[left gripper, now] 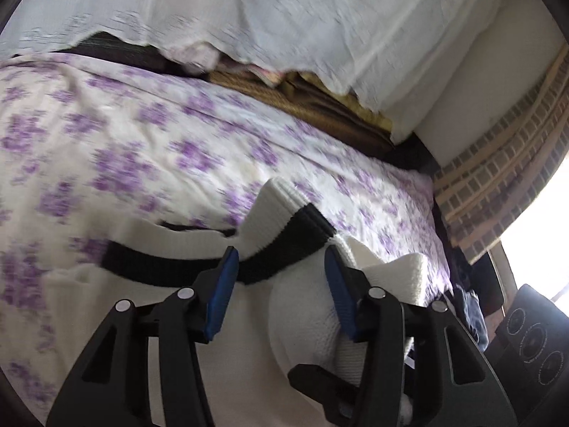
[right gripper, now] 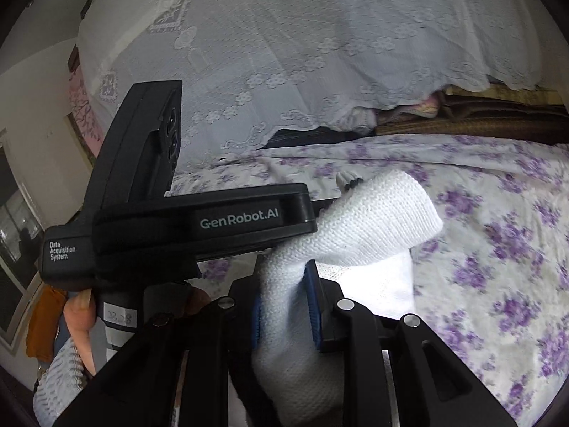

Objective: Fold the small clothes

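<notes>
A white knit garment [left gripper: 306,313] with a black band [left gripper: 149,263] lies partly on the purple-flowered bedsheet [left gripper: 142,142]. In the left wrist view its ribbed cuff [left gripper: 284,195] stands up just past the fingertips. My left gripper [left gripper: 280,259] has bunched knit filling the gap between its blue pads and looks shut on it. In the right wrist view, my right gripper [right gripper: 284,306] is shut on a fold of the same white knit [right gripper: 373,213], held above the sheet. The left gripper's black body [right gripper: 213,220] crosses that view at left and hides its own fingertips.
A white lace cover [left gripper: 320,17] drapes over stacked brown blankets [left gripper: 320,106] at the far side of the bed. A speaker box [left gripper: 533,338] and dark clothes sit off the bed's right edge, below a brick-patterned wall [left gripper: 498,178]. A hand [right gripper: 81,316] holds the left gripper's handle.
</notes>
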`<state>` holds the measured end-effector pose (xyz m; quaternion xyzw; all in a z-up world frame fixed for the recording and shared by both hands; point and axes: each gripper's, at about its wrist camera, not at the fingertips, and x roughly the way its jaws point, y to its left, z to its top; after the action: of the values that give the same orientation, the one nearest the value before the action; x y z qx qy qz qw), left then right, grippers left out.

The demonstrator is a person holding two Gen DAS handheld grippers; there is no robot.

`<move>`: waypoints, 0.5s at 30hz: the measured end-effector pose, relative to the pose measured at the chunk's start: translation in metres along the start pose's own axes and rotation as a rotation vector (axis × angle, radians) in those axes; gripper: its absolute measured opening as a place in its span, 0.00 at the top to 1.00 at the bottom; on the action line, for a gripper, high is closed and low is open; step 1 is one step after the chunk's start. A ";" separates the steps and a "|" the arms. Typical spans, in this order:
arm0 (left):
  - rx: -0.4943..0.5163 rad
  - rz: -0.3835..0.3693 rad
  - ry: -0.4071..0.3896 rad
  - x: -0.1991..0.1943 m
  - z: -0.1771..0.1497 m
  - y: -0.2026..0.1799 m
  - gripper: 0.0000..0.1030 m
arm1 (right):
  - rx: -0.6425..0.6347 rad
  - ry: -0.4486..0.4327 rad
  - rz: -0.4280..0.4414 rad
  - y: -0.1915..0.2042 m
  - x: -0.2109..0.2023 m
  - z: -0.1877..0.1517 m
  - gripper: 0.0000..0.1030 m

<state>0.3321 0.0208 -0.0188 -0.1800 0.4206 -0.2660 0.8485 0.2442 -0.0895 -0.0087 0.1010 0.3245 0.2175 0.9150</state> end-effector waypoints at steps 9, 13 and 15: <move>-0.133 0.051 -0.023 -0.033 -0.021 0.086 0.53 | -0.030 0.106 0.051 0.065 0.063 -0.022 0.73; -0.233 0.077 0.006 -0.025 -0.041 0.132 0.53 | -0.062 0.189 0.037 0.082 0.096 -0.049 0.63; -0.292 0.025 0.008 -0.024 -0.048 0.151 0.53 | -0.102 0.192 0.030 0.090 0.098 -0.055 0.59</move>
<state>0.3264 0.1518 -0.1118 -0.2952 0.4603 -0.1921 0.8149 0.2477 0.0375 -0.0755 0.0379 0.3978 0.2560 0.8802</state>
